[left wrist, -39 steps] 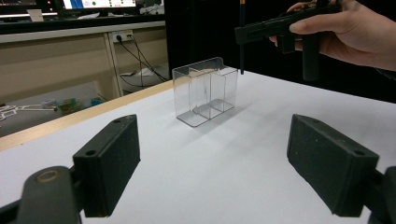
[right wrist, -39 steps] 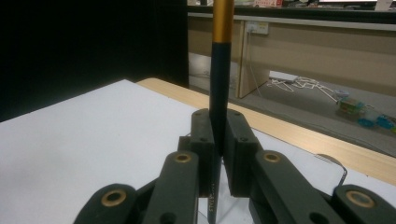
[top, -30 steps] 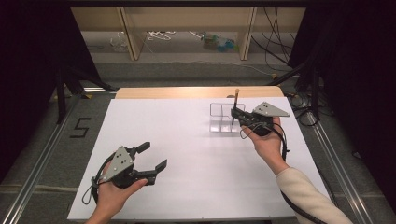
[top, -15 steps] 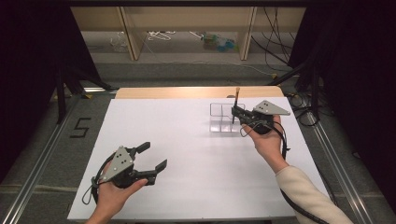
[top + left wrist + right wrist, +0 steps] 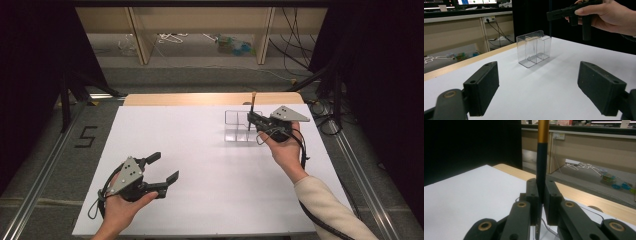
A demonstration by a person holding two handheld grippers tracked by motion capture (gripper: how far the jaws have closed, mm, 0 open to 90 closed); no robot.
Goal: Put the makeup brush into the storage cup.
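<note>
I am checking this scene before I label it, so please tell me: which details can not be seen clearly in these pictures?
- Pencil: right gripper view, top edge cuts off its upper end; the right gripper hides its lower tip.
- Clear organizer: high view, too small to count compartments or see whether the pencil tip is inside.
- Right gripper's grip: left gripper view, top edge and the hand hide it.
- Left gripper: open, holding nothing.
</note>
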